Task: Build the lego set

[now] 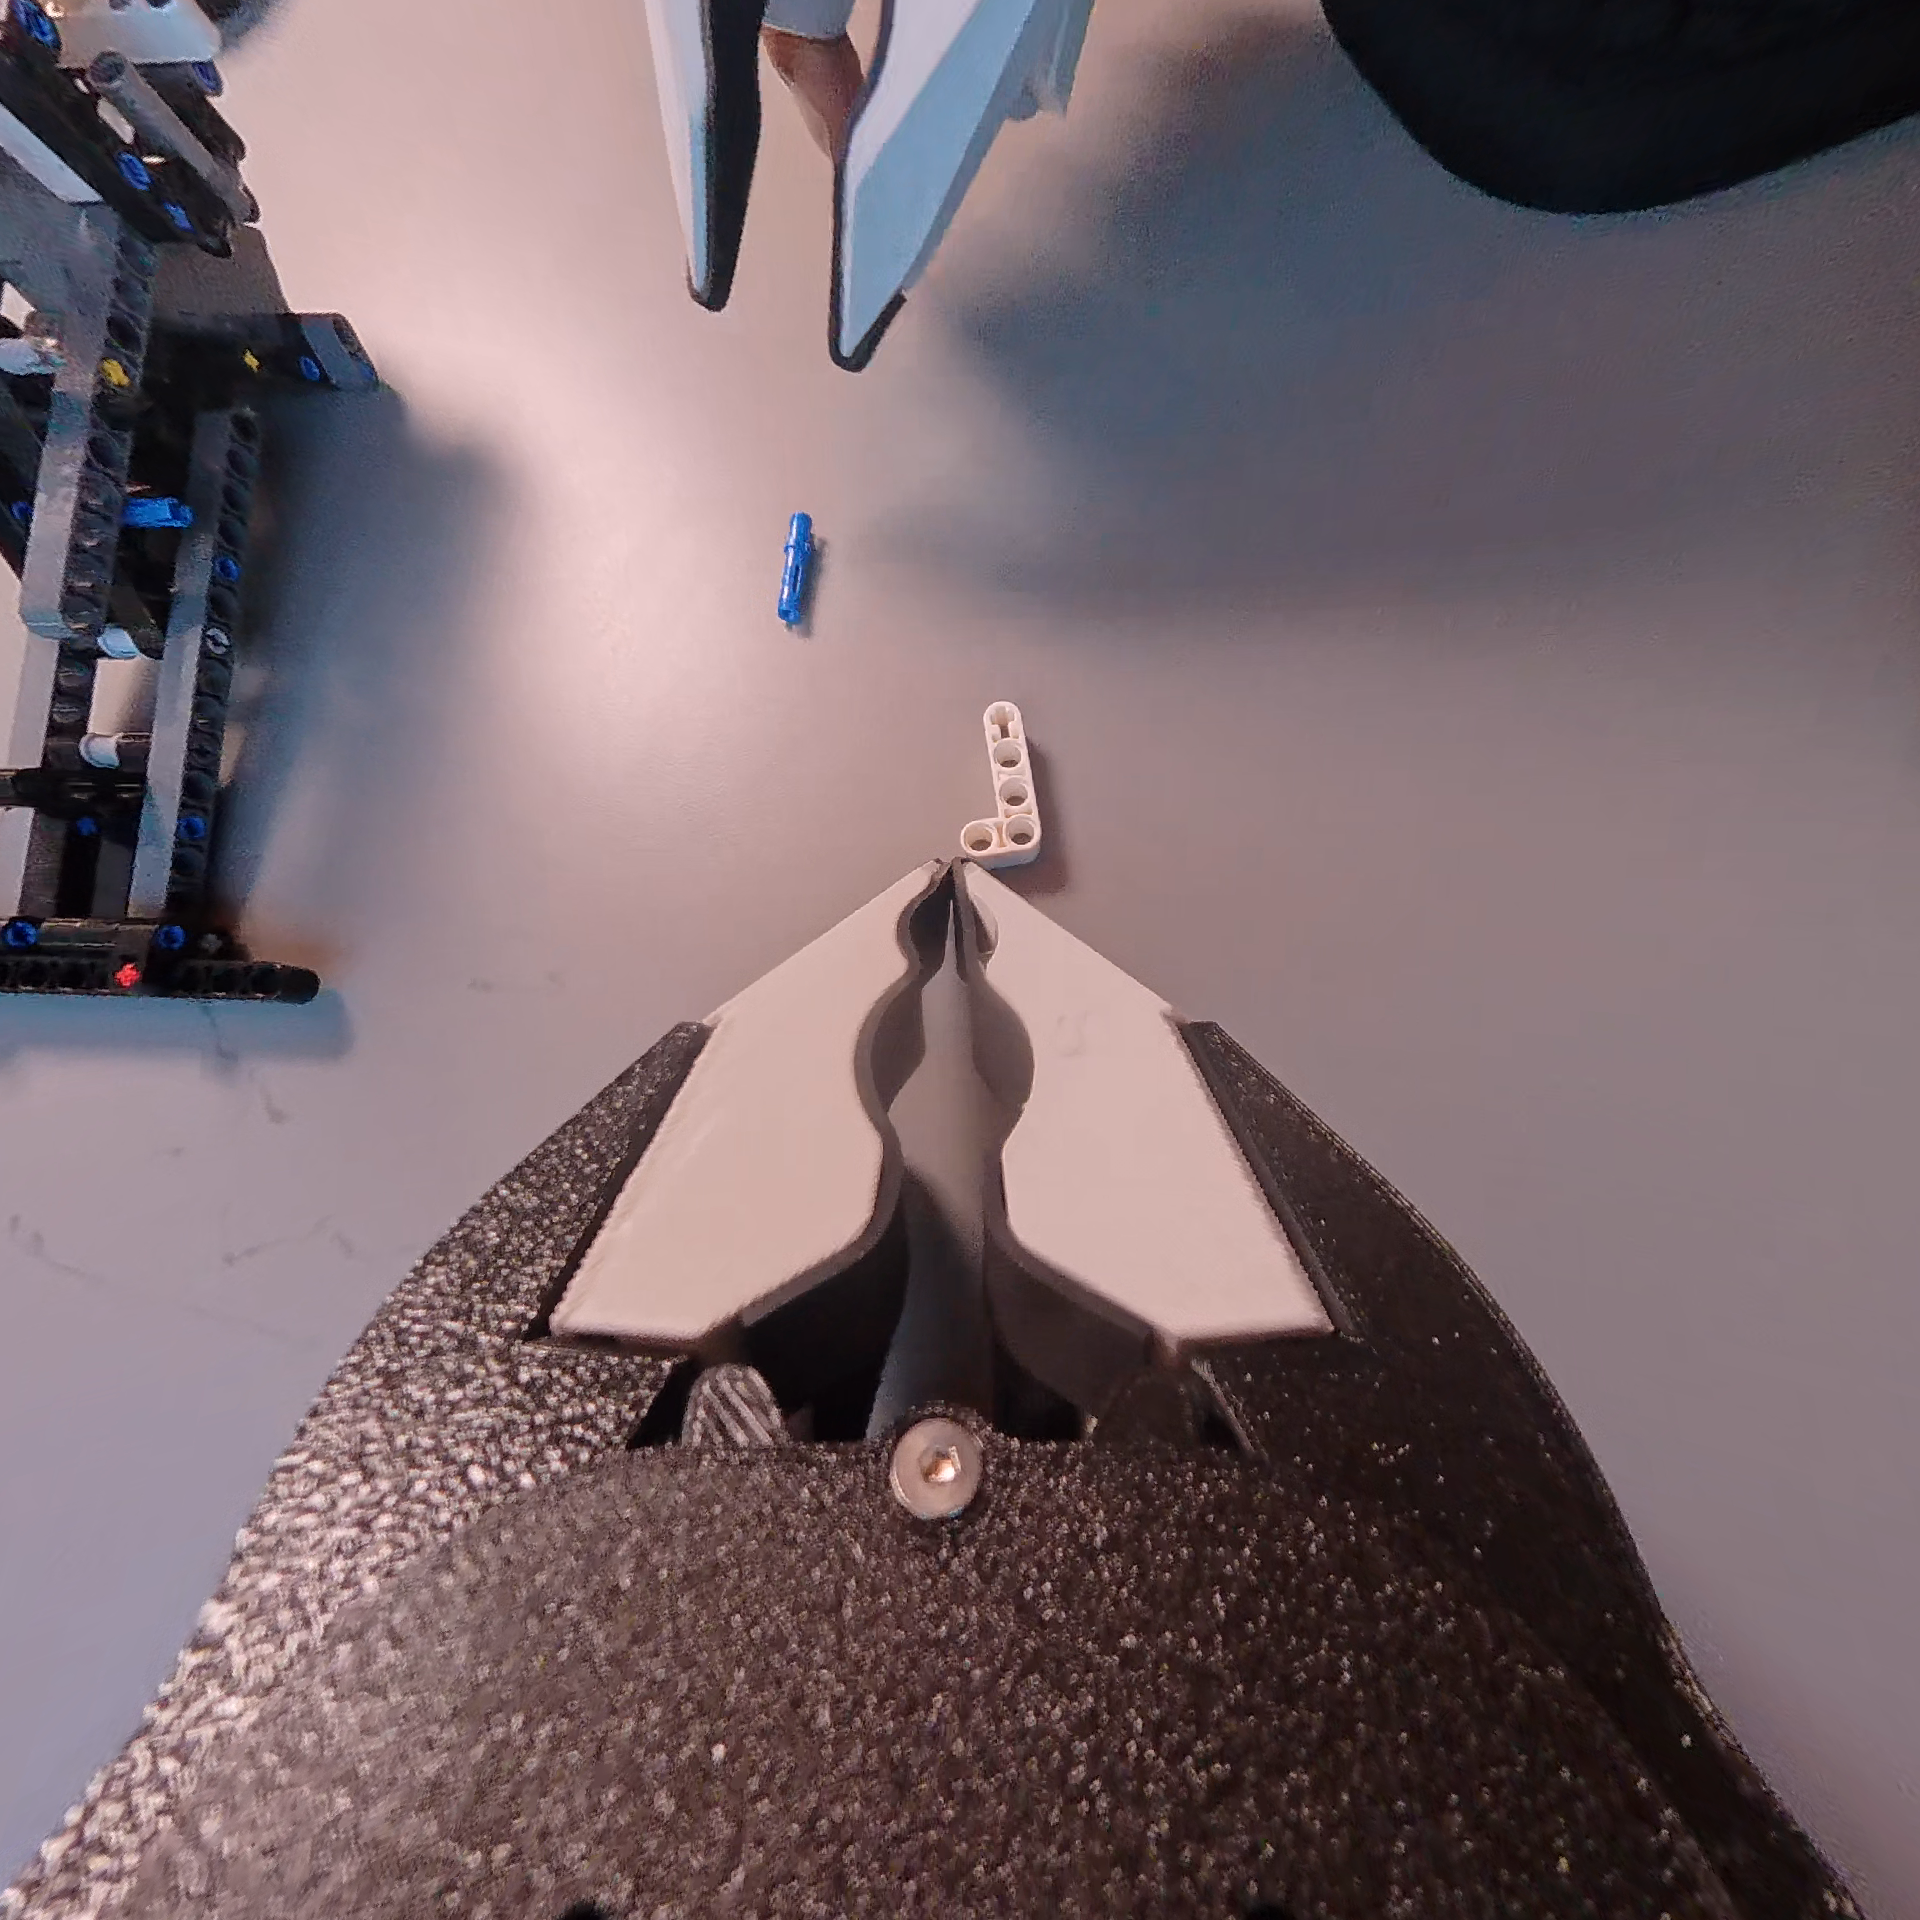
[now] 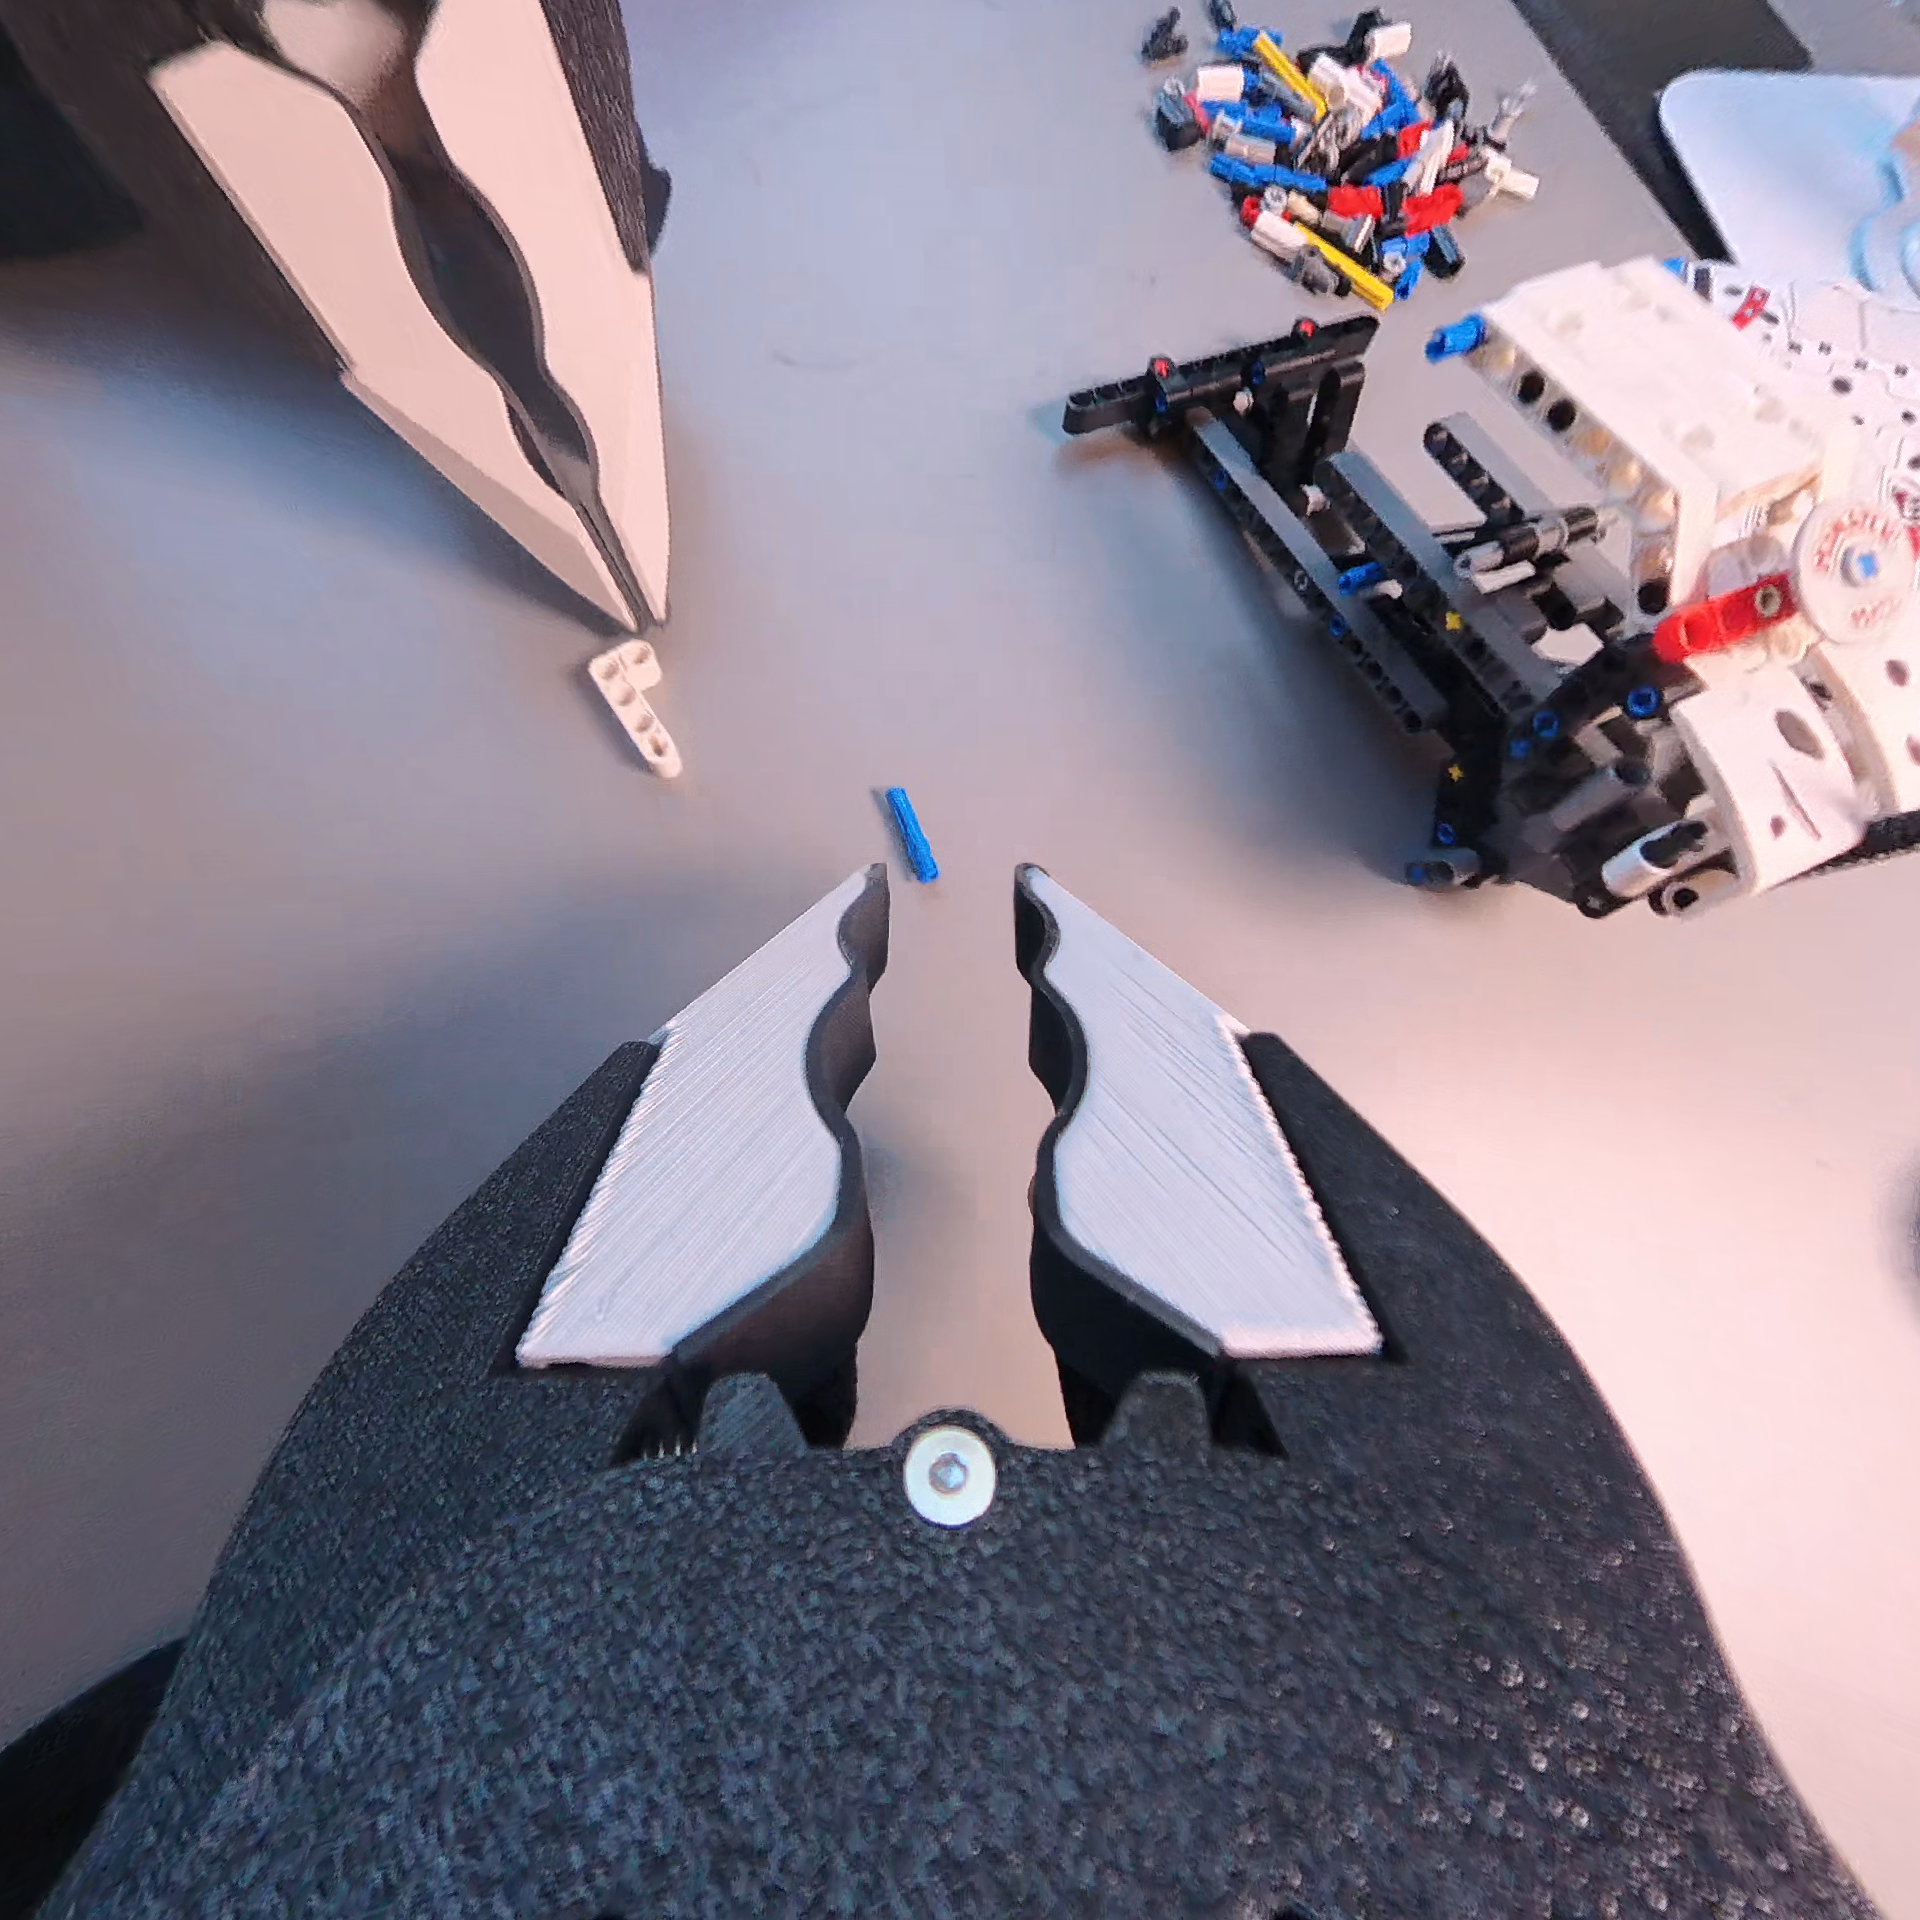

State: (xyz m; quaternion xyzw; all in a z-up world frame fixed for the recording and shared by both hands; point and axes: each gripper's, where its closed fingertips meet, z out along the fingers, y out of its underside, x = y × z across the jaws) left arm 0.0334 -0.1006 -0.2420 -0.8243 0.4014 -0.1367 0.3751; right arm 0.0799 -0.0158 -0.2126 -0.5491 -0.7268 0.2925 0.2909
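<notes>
A white L-shaped beam (image 1: 1003, 792) lies on the grey table just beyond my left gripper (image 1: 951, 868), which is shut and empty, tips next to the beam's short leg. The beam also shows in the right wrist view (image 2: 636, 707), with the left gripper (image 2: 639, 621) above it. A blue pin (image 1: 797, 566) lies farther out; in the right wrist view the pin (image 2: 912, 834) lies just ahead of my right gripper (image 2: 951, 883), which is open and empty. The right gripper (image 1: 784, 322) faces me in the left wrist view. The part-built black and white model (image 2: 1538, 582) stands at right.
A pile of loose coloured pieces (image 2: 1340, 156) lies at the back right. The model's black frame (image 1: 125, 582) fills the left edge of the left wrist view. A dark object (image 1: 1621, 94) sits at its top right. A pale object (image 2: 1797, 156) sits behind the model. Left tips to right tips: about 11 centimeters.
</notes>
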